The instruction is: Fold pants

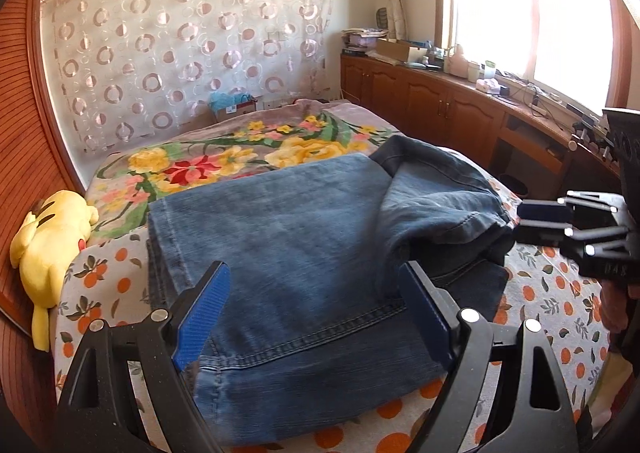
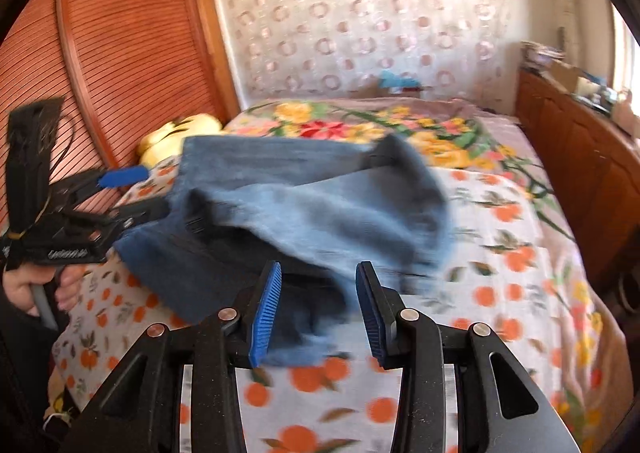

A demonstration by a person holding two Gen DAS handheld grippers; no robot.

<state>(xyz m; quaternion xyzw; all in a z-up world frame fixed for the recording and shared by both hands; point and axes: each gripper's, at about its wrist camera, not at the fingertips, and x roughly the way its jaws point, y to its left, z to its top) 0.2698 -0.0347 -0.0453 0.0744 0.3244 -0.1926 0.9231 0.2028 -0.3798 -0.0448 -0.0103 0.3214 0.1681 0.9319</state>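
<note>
Ribbed blue pads point(image 2: 266, 313) line my right gripper point(image 2: 318, 309), jaws parted around a blurred denim corner without pinching it. Folded jeans point(image 1: 304, 237), faded and heavily stitched, lie on the orange-print sheet point(image 1: 560, 293), one leg flopped over crookedly. My left gripper point(image 1: 316, 317) gapes wide above the denim, gripping nothing. Past the yellow plush point(image 1: 52, 237), a cardboard box point(image 1: 236, 107) holds something blue I can't identify.

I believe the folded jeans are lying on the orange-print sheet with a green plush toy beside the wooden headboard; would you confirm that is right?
Not quite: the plush toy is yellow, not green, as the left wrist view shows clearly. The rest holds: the folded jeans lie on the orange-print sheet, and the toy sits beside the wooden headboard.
</note>
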